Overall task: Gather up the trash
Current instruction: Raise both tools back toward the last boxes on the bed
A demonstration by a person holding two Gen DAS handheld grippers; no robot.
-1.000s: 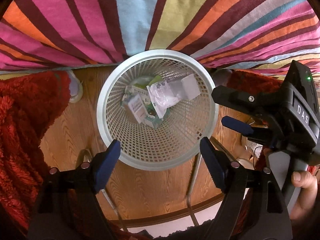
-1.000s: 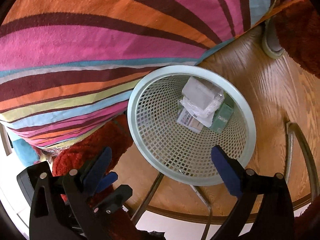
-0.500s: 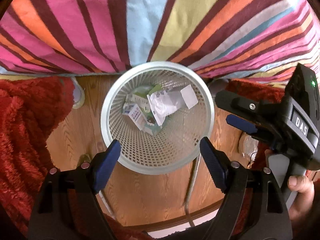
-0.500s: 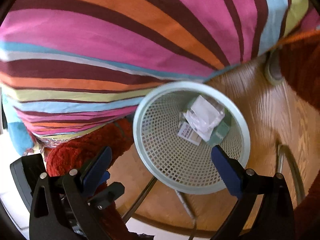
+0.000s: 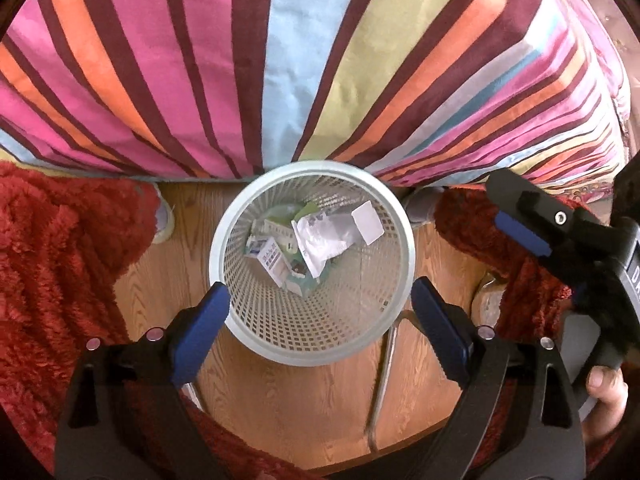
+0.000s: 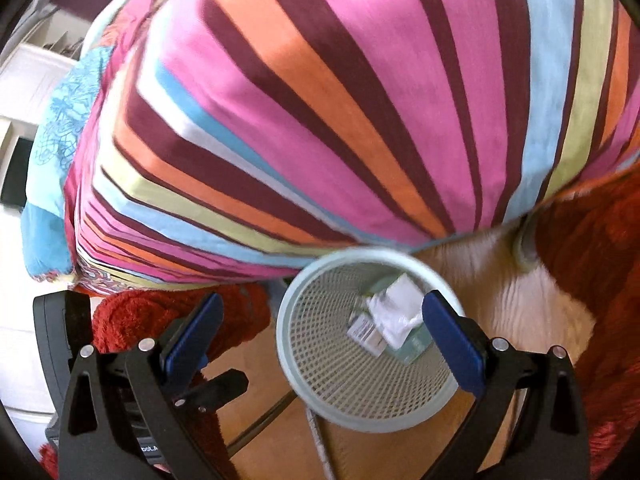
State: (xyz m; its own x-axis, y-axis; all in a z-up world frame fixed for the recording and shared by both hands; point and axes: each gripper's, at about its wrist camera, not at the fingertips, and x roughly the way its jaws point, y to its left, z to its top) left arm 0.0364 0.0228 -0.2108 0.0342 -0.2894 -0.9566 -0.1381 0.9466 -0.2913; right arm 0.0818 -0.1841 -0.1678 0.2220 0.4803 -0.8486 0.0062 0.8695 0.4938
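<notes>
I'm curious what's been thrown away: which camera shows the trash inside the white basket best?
The left wrist view. It looks almost straight down into the basket, so the trash, boxes and wrappers, is sharp and unobstructed. The right wrist view is motion-blurred, sees the basket at a slant, and the right gripper finger covers part of the pile.

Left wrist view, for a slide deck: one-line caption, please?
Open left gripper above a white mesh bin holding paper trash, beside a striped blanket.

A lived-in bedroom at home, by the look of it: a bed under a bright striped duvet, shaggy red rugs spread on a wood-grain floor, and a pale mesh wastebasket at the bedside holding paper scraps and small cartons. White shelving stands beyond the bed.
</notes>
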